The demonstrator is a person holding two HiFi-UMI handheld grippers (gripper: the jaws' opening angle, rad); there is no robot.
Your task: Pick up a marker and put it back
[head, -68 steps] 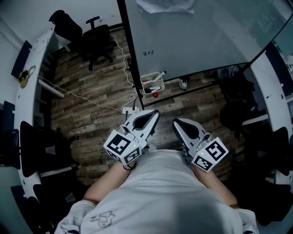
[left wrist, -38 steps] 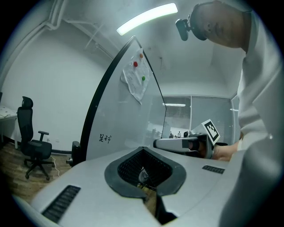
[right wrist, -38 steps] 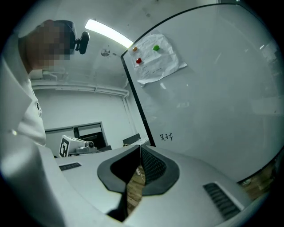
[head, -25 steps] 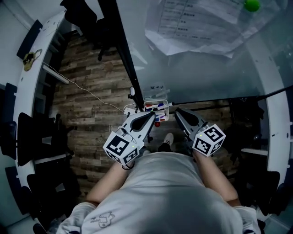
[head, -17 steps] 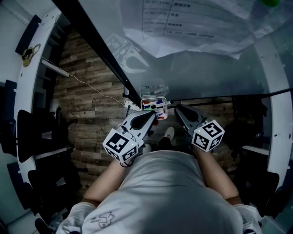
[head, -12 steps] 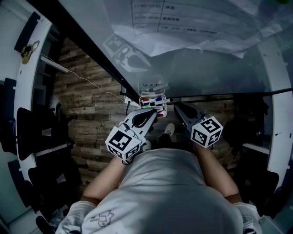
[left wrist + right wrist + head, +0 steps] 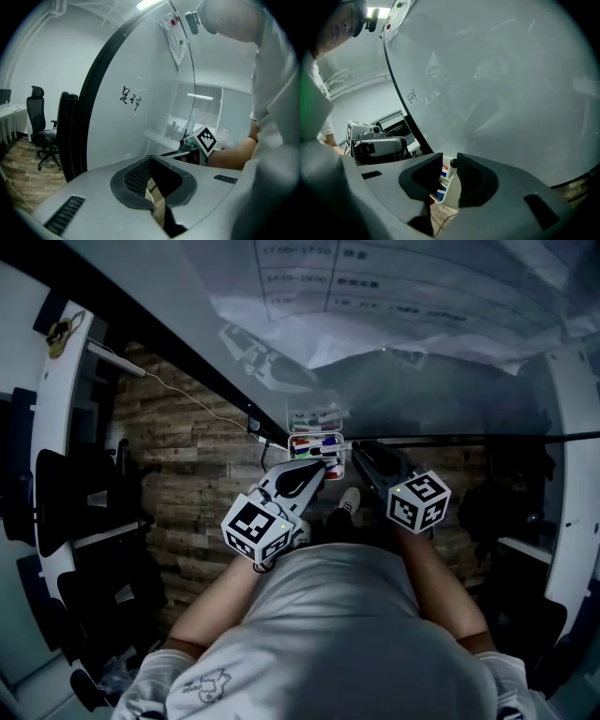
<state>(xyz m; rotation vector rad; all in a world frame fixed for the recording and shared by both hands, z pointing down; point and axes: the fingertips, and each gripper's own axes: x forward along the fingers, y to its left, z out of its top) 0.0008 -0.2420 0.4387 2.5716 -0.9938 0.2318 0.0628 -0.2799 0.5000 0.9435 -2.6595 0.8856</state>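
Wore pale short-sleeved T-shirt. Left gripper, right gripper had grey shells, black textured pads, cubes with black-white square markers.

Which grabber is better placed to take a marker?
Likely the right gripper: its jaws stand apart, framing the marker tray. The left gripper faces the whiteboard, jaws closed.

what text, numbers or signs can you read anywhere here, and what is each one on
Black handwriting on the whiteboard: a few characters, not legible enough to quote.
Printed sheets on the whiteboard: table rows with numbers, too small and blurred to quote.
Marker cubes: black-and-white square patterns only, no words.
Nothing else readable.
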